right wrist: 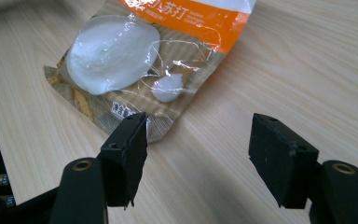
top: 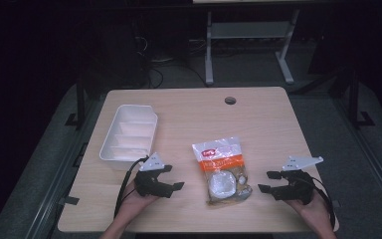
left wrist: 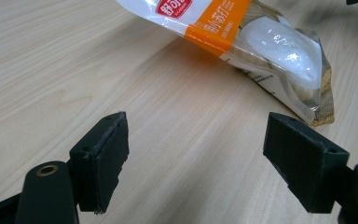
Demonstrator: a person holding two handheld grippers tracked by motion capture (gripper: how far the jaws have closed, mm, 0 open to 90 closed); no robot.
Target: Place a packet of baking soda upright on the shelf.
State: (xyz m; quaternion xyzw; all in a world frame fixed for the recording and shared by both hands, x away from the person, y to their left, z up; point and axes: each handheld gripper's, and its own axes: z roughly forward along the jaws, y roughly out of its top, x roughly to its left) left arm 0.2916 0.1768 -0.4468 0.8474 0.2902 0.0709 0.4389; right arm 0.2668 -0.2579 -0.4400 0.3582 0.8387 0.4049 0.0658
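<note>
A clear snack bag (top: pixel 222 170) with an orange band and a red logo lies flat on the wooden table (top: pixel 258 124), between my two grippers. My left gripper (top: pixel 174 177) rests to the bag's left, open, with bare wood between its jaws. In the left gripper view the bag (left wrist: pixel 261 42) lies ahead and to the right of the left gripper (left wrist: pixel 219 158). My right gripper (top: pixel 267 181) sits to the bag's right, also open. In the right gripper view the bag (right wrist: pixel 144 60) has its corner just beyond the left jaw of the right gripper (right wrist: pixel 200 158), and nothing lies between the jaws.
A white divided plastic tray (top: pixel 129 134) stands at the table's left, beyond the left gripper. A round cable hole (top: pixel 230 100) sits near the far edge. A desk frame (top: pixel 248 45) stands on the floor behind the table.
</note>
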